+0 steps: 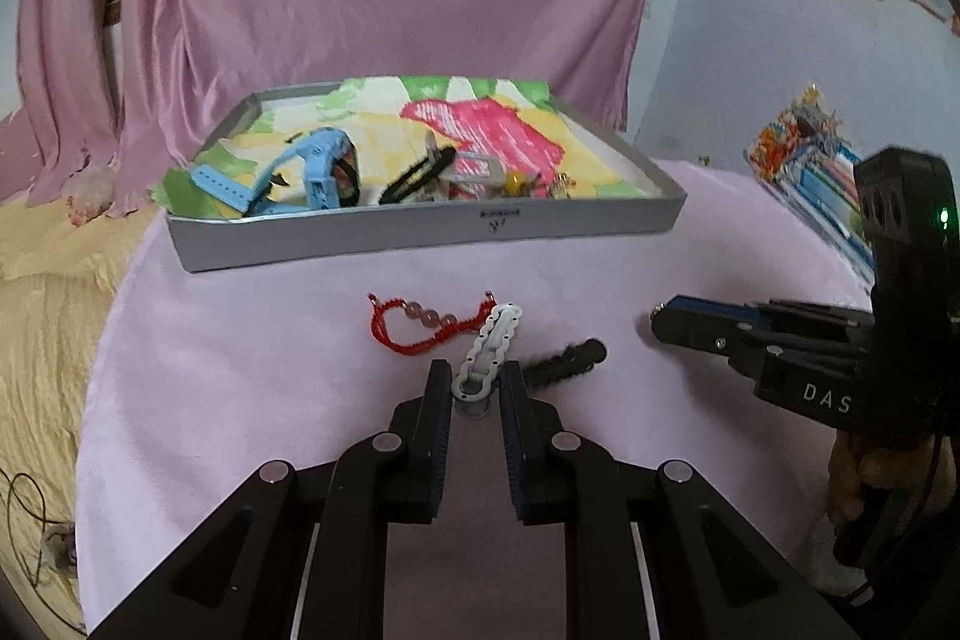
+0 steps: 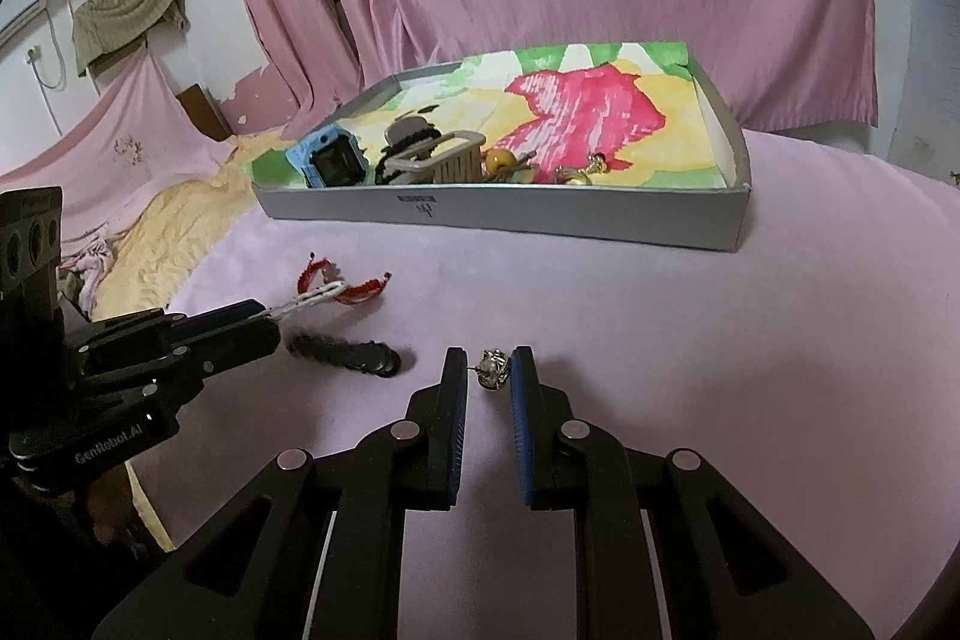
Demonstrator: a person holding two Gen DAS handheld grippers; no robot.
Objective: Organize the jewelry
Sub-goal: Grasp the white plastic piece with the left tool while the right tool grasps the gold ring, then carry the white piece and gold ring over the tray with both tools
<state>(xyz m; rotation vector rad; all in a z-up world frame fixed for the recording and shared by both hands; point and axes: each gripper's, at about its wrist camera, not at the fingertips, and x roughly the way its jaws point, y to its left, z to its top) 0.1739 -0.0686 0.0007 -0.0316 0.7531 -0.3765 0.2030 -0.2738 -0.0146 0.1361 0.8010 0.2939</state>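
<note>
On the side of the left gripper (image 2: 264,325), as seen by the right wrist camera, "GenRobot.AI" was printed; on the right gripper (image 1: 660,322), as seen by the left wrist camera, the letters "DAS" could be read. A small dark label on the front wall of the tray (image 1: 420,238) was too blurred to be read. The left gripper's fingers (image 1: 441,388) were held slightly parted, with the near end of a white clip (image 1: 489,349) lying between their tips; contact could not be judged. The right gripper's fingers (image 2: 519,382) were likewise parted, an earring (image 2: 495,369) being framed between them, near the right pad. A red bracelet (image 1: 420,328) lay touching the clip on the pink cloth (image 1: 240,370), and a black clip (image 1: 564,361) just beside it. A blue watch (image 1: 318,172) lay in the tray.
</note>
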